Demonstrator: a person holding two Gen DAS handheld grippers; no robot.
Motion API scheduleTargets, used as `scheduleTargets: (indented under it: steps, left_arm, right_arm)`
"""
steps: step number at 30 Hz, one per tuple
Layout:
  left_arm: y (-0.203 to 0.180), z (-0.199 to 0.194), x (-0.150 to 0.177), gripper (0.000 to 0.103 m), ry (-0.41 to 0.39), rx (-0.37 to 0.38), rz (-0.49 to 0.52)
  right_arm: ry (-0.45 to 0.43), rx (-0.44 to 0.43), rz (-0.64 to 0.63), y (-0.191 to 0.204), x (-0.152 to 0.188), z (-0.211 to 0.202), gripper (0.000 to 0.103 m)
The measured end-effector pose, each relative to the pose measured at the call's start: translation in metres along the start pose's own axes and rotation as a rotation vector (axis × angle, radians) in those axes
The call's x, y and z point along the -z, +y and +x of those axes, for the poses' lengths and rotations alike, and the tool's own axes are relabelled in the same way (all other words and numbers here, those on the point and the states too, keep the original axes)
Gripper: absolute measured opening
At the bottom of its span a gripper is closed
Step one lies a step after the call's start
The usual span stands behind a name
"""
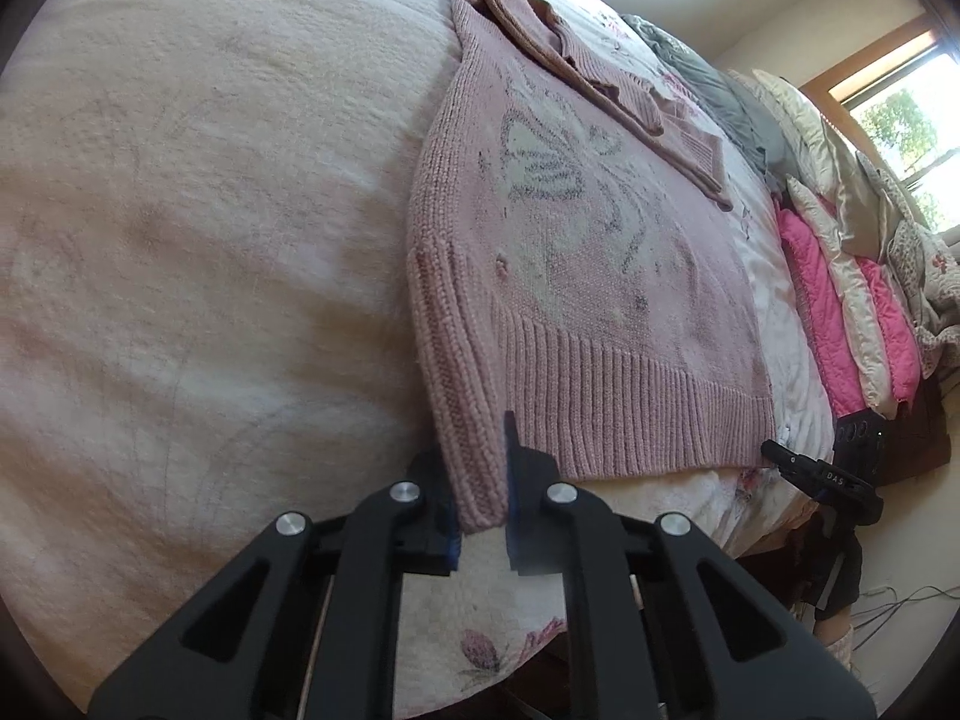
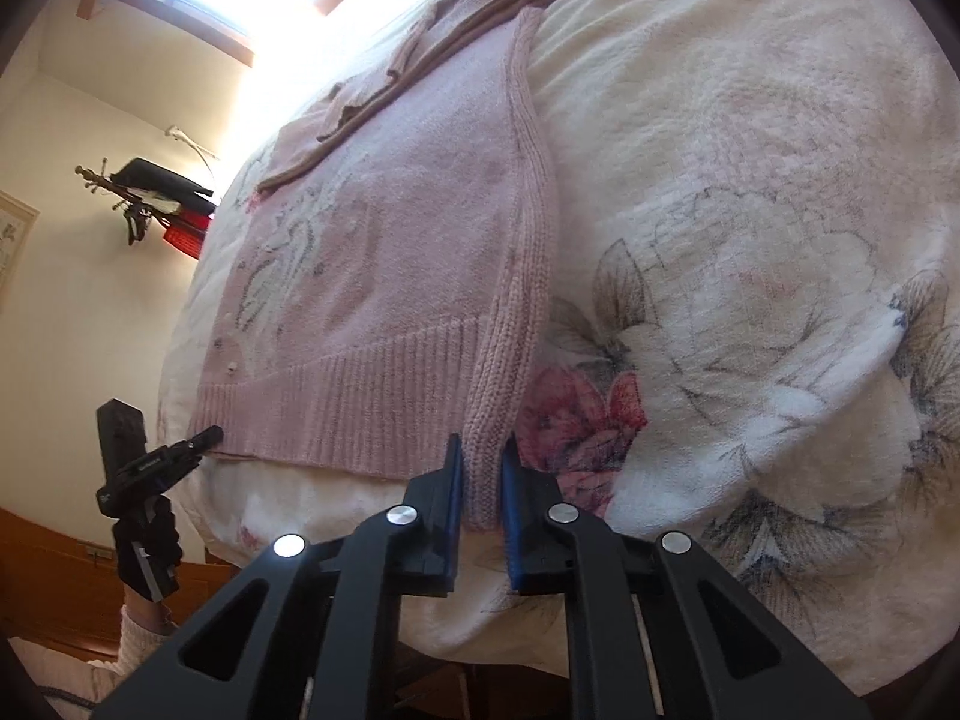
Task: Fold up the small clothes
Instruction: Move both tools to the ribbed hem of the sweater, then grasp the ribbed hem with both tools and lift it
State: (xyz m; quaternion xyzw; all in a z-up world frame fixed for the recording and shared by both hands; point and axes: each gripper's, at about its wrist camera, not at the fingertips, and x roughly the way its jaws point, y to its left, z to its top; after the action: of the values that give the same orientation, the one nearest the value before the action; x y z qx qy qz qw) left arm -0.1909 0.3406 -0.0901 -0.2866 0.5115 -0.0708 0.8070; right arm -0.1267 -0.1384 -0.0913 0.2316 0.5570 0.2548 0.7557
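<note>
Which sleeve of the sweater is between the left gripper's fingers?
The straight sleeve along the edge of the sweater; the other sleeve lies folded across the chest.

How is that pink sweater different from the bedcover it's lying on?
The sweater is plain dusty pink with a pale butterfly-like figure, while the bedcover is cream with printed pink flowers. The sweater is a chunky knit with a ribbed hem, and the bedcover is finely quilted. The sweater is small and lies flat on top, whereas the bedcover spreads far wider beneath it. Both are soft fabric in pinkish tones.
</note>
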Motion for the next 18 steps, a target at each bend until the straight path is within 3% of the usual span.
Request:
scheduleTargets:
  steps: [7, 18]
  left_arm:
    - [-0.018, -0.02, -0.027, 0.008, -0.068, 0.09, 0.02]
    - [-0.031, -0.013, -0.115, 0.008, -0.158, 0.103, 0.011]
  right_arm:
    - [-0.101, -0.185, 0.042, 0.013, -0.031, -0.035, 0.011]
    - [-0.156, -0.168, 0.06, 0.017, -0.114, -0.04, 0.011]
